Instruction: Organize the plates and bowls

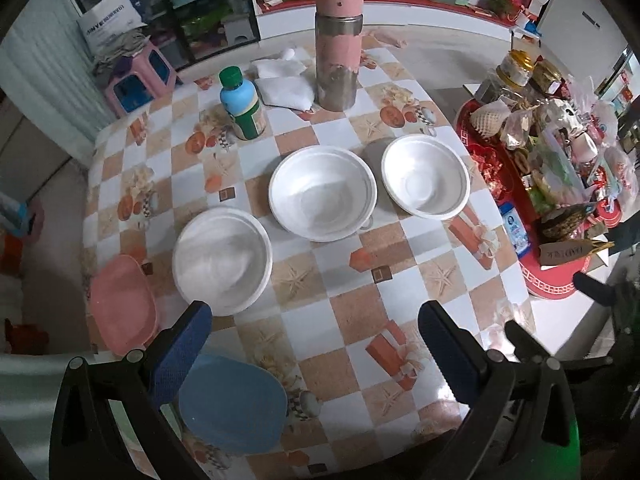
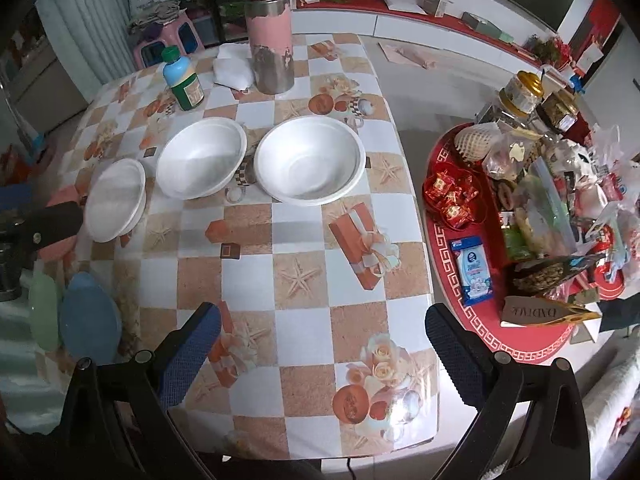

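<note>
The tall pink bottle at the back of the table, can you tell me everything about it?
The pink flask is a tall metal cylinder standing upright near the far edge of the table. Its pink coating is badly chipped: bare grey metal shows on the lower body and in a band below the rounded pink cap, which has small dark chips too. The cap is on. A white folded cloth lies beside its base; whether they touch is unclear. The green-capped bottle stands apart from it. Neither gripper is near it.
</note>
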Action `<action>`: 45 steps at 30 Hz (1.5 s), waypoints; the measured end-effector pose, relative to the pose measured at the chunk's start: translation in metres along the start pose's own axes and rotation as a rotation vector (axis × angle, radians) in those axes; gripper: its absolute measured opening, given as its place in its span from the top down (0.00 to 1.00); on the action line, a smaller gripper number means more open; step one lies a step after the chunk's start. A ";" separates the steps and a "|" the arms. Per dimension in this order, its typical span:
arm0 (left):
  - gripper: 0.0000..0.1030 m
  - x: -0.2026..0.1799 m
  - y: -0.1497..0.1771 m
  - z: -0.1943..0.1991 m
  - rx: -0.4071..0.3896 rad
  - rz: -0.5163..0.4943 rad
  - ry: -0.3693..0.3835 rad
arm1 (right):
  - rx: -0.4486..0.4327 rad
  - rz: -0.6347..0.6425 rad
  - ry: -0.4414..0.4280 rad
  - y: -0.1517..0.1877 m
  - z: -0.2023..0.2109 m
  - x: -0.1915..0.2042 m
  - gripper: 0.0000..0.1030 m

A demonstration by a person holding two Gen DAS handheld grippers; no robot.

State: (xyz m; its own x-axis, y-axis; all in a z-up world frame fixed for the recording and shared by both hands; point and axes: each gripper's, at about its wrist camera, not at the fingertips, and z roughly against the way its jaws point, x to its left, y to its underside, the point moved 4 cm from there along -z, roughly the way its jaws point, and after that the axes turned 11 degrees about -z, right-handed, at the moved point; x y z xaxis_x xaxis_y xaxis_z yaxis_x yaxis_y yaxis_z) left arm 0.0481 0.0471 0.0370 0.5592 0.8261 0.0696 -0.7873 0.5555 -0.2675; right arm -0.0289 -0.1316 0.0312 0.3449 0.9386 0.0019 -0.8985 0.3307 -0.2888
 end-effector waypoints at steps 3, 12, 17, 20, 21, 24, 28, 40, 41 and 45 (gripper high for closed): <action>0.00 0.004 0.005 0.002 -0.004 -0.009 -0.014 | 0.042 0.015 0.015 0.005 -0.003 0.006 0.00; 0.00 0.016 0.019 0.000 0.001 -0.007 -0.009 | 0.055 0.042 0.027 0.015 -0.001 0.026 0.00; 0.00 0.023 0.024 0.001 0.003 0.003 -0.002 | 0.064 0.055 0.033 0.015 -0.001 0.034 0.00; 0.00 0.027 0.026 0.000 0.010 0.009 0.000 | 0.065 0.059 0.035 0.015 -0.001 0.038 0.00; 0.00 0.027 0.027 0.000 0.013 0.011 0.000 | 0.067 0.062 0.035 0.015 -0.001 0.039 0.00; 0.00 0.028 0.030 -0.001 0.018 0.016 0.002 | 0.076 0.068 0.035 0.015 -0.003 0.042 0.00; 0.00 0.030 0.032 -0.002 0.021 0.025 0.009 | 0.086 0.078 0.037 0.016 -0.004 0.044 0.00; 0.00 0.043 0.038 -0.006 0.030 0.077 0.022 | 0.089 0.074 0.044 0.014 -0.002 0.041 0.00; 0.00 0.046 0.039 -0.006 0.033 0.084 0.016 | 0.090 0.072 0.045 0.014 -0.002 0.041 0.00; 0.00 0.049 0.044 -0.008 0.046 0.076 -0.003 | 0.092 0.065 0.045 0.014 -0.002 0.042 0.00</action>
State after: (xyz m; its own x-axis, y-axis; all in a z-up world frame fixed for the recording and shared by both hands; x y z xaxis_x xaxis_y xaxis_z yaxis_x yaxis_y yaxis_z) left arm 0.0425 0.1112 0.0209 0.4968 0.8662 0.0533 -0.8385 0.4949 -0.2279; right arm -0.0265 -0.0880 0.0258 0.2952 0.9537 -0.0575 -0.9397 0.2789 -0.1977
